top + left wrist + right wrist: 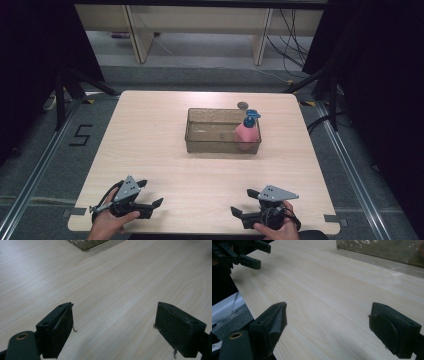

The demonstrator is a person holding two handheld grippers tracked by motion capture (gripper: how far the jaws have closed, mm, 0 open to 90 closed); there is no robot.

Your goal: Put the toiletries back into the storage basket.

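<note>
At the near edge of the table (150, 145), the left gripper (150, 206) and right gripper (239, 212) rest spread wide, holding nothing; the pink bottle (246, 135) already stands in the clear bin (200, 139), well apart; little seems left.

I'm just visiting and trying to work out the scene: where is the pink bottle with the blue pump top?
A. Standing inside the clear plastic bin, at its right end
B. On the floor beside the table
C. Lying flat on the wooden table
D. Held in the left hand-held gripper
A: the pink bottle with the blue pump top stands upright inside the clear rectangular plastic bin, against its right end, far from both hand-held grippers.
</note>
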